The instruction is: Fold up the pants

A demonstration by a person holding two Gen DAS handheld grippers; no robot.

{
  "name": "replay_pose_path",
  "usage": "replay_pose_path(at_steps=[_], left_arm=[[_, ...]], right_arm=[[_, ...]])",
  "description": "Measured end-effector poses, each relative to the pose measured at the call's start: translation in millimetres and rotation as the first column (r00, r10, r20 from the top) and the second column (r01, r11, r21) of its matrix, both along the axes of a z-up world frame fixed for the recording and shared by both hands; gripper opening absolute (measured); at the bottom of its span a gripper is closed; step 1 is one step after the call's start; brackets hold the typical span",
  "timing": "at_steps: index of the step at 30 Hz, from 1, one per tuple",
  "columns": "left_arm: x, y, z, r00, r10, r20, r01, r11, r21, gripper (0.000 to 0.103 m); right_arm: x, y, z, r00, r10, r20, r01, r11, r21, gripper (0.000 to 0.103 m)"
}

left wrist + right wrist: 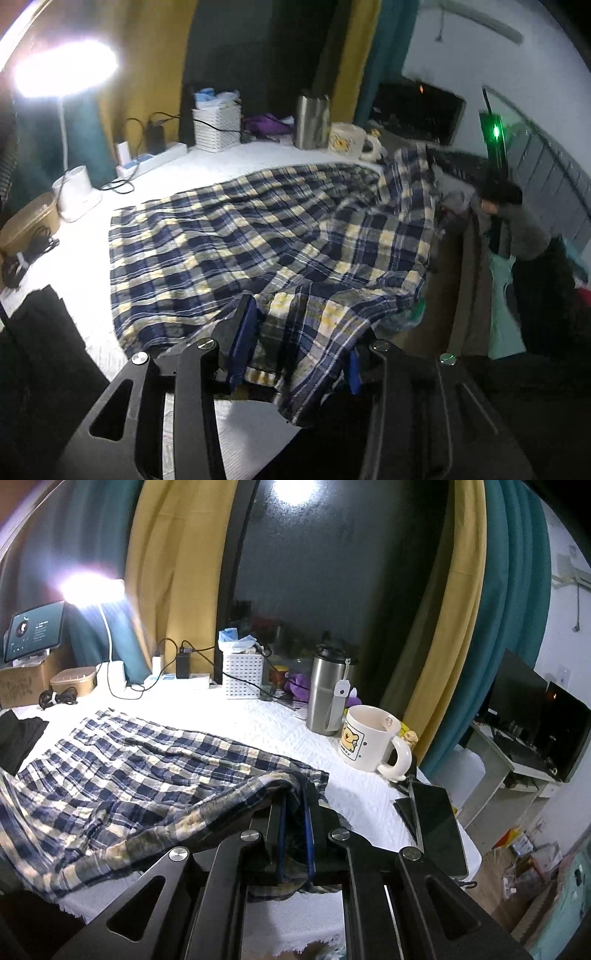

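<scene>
The plaid blue, white and yellow pants (258, 236) lie spread across the white-covered table (207, 166). My left gripper (295, 354) sits at the near edge of the pants with its jaws wide apart and cloth draped between and over them. In the right wrist view the pants (147, 768) stretch to the left. My right gripper (295, 830) is shut on a raised fold of the pants at their right end, held a little above the table (369, 797).
Along the table's back stand a lamp (66, 70), power strip (151, 162), white basket (242, 674), steel tumbler (327, 694) and bear mug (369, 738). A dark tablet (432, 827) lies at the right edge. Black cloth (18, 738) lies at the left.
</scene>
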State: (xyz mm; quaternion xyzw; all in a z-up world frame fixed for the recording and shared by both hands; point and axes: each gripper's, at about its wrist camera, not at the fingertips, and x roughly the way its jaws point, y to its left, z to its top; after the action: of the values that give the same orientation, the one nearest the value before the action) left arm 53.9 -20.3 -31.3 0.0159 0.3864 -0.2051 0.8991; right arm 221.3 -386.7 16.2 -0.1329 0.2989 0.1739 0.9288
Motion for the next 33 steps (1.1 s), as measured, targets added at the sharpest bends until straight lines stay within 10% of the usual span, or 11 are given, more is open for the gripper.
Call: replay_pose_path(at_steps=[5,9,26,33], left_arm=[[-11.0,-32.1,-1.8,0.995,-0.098,0.006,0.097,0.992,0.079,0.042],[-20.0,-43.1,2.6,0.991,-0.128,0.033,0.126,0.990,0.065,0.079],[-5.5,-109.3,-42.8,0.976,-0.212,-0.040,0.215,0.972,0.098,0.079],[8.8,-134.4,-77.5,0.994,-0.099,-0.039,0.106,0.943,0.315,0.068]], right_arm=[[5.2,-2.4,-1.6,1.000,-0.013,-0.013,0.013,1.000,0.004,0.008],[12.4,-4.4,-7.1,0.999,-0.017,-0.034,0.018,1.000,0.013,0.008],[36.4,7.8,-9.7,0.996,-0.001,-0.085,0.004,1.000,0.028,0.008],[59.1,18.3,-8.4,0.994,0.024,-0.105,-0.020,0.999,0.045,0.008]])
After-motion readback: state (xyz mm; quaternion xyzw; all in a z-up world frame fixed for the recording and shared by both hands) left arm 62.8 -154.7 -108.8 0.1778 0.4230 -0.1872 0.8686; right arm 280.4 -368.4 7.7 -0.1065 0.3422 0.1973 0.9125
